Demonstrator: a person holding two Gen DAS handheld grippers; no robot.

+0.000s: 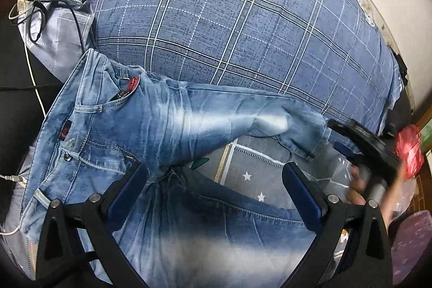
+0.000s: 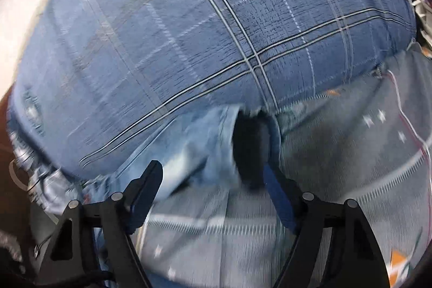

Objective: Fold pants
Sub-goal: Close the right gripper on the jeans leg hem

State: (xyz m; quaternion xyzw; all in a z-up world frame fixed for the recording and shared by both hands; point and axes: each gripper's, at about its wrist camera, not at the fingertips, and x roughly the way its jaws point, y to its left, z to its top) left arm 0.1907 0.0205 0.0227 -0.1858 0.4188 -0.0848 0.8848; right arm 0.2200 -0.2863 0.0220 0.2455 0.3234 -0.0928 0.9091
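Note:
Faded blue jeans (image 1: 151, 126) lie on the bed, waistband at the left, one leg running right to its cuff (image 1: 310, 136), the other leg (image 1: 216, 220) passing under my left gripper. My left gripper (image 1: 214, 180) is open above the crotch and thigh, holding nothing. My right gripper shows in the left wrist view (image 1: 359, 142) at the cuff, blurred. In the right wrist view my right gripper (image 2: 213, 174) is open, its jaws on either side of the open leg cuff (image 2: 243, 142); the picture is blurred.
A blue plaid quilt (image 1: 243, 26) covers the far bed. A grey star-print sheet (image 1: 259, 180) lies under the jeans. Cables and a power strip (image 1: 29, 2) sit at the left edge. A red bag (image 1: 409, 147) and a purple box (image 1: 413, 247) are at the right.

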